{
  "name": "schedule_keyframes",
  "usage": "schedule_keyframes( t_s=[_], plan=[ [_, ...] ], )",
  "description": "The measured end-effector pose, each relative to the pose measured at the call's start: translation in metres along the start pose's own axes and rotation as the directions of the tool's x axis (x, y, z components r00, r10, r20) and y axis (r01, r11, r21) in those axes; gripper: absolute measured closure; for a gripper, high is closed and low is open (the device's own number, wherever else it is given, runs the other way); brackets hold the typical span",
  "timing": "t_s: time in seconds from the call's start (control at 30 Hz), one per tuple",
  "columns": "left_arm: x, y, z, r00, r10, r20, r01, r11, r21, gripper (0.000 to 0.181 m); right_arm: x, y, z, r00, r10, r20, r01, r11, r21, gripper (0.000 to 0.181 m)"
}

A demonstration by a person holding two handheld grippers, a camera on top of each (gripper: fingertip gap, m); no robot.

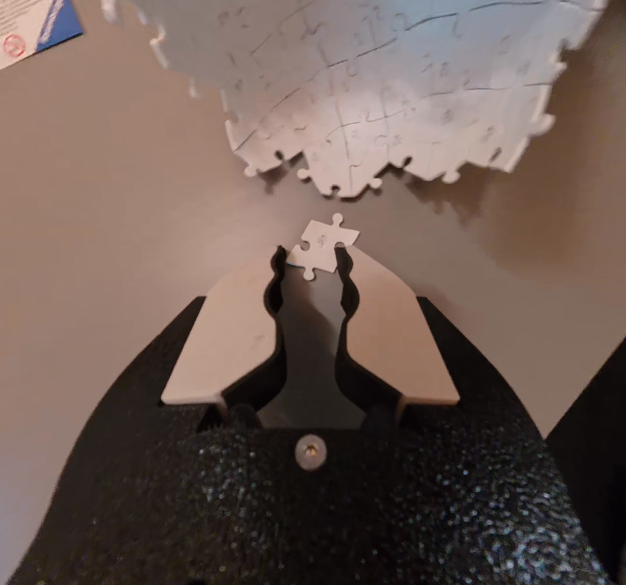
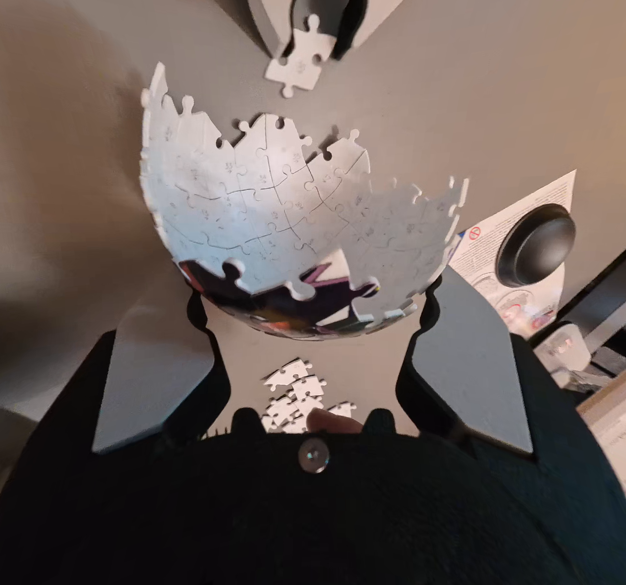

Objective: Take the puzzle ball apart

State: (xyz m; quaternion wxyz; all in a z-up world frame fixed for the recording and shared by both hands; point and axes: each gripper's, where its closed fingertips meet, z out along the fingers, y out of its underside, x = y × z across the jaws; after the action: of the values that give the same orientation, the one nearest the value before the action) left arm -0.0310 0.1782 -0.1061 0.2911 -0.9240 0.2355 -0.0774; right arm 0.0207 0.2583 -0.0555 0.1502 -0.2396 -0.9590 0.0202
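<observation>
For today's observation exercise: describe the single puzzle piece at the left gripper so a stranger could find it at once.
Start at the half-open puzzle ball held in the right gripper. Beyond its jagged rim, the left gripper holds one white loose piece, unlike the pile of pieces lying on the table.

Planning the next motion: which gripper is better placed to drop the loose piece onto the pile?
Left. The left gripper has the loose piece between its fingers; the right gripper is clamped on the puzzle ball shell.
</observation>
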Motion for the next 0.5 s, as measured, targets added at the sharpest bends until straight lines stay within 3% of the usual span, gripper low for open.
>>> schedule_keyframes(
  t_s=[0.17, 0.3, 0.5],
  plan=[
    [-0.021, -0.003, 0.001, 0.989, -0.145, 0.028, 0.142, 0.987, 0.078, 0.153, 0.004, -0.003, 0.003, 0.996, 0.071, 0.057, -0.072, 0.997, 0.007, 0.056],
    [-0.024, -0.009, 0.003, 0.973, -0.232, -0.017, 0.232, 0.961, 0.147, 0.164, 0.001, -0.003, 0.004, 0.985, 0.138, 0.105, -0.138, 0.990, -0.013, 0.056],
    [-0.022, -0.006, -0.001, 0.997, -0.079, -0.022, 0.081, 0.991, 0.108, 0.142, 0.001, 0.002, 0.004, 0.977, 0.187, 0.105, -0.182, 0.981, -0.060, 0.057]
  ],
)
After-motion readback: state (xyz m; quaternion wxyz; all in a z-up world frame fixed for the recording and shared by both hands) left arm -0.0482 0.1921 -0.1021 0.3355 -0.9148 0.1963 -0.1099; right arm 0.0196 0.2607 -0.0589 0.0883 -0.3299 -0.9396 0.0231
